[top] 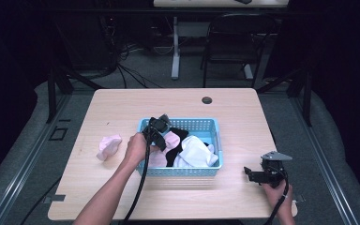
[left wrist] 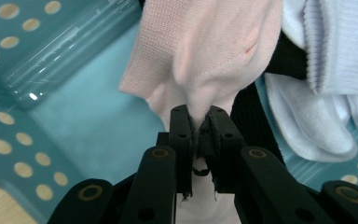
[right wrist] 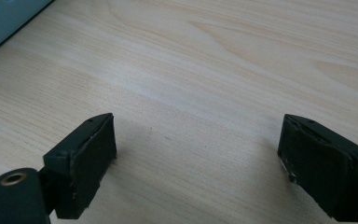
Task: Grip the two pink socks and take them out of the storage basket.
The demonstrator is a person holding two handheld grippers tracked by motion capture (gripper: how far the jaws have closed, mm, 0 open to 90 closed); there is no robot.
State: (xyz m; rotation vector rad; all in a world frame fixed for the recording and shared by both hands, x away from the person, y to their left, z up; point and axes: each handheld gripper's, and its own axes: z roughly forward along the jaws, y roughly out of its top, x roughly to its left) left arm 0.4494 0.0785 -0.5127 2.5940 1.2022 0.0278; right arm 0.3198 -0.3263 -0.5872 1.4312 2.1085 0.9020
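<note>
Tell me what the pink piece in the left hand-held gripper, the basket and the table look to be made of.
Pink piece: soft knit cloth, matte; fine ribbing and a stitched seam show. The left hand-held gripper pinches a fold of it.
Basket: likely moulded plastic, light blue, slightly glossy, with rows of round holes.
Table: pale wood grain, smooth; solid wood or laminate is unclear.

My left gripper (left wrist: 199, 122) is all black: two flat jaws with worn, frayed pads, carried on rounded link arms pinned with brass-ringed rivets and small dark screw holes. A thick black cable trails from it toward the near edge. My right gripper (top: 258, 175) is the same black build, topped by a grey three-cornered plate, its own cable trailing near. My forearms are bare, no sleeves.
</note>
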